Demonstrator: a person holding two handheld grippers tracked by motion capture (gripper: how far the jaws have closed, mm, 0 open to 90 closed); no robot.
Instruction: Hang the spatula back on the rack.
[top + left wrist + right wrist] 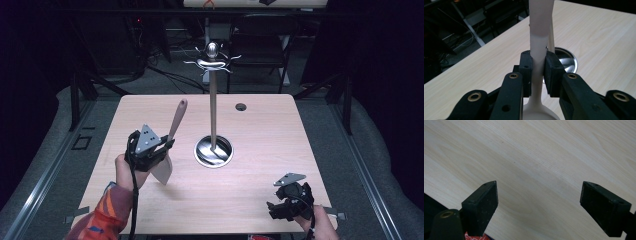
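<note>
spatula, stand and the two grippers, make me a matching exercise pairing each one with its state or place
Things:
1. spatula
2. utensil stand
3. left gripper
4. right gripper

States or places:
A. open, jaws wide apart over bare wood near the table's front right corner
B. upright at mid-table, round shiny base, hooks at the top
C. shut on a pale handle
D. held off the table, blade down, handle pointing up and away

Pairs: 1-D, 2-B, 3-C, 4-A
</note>
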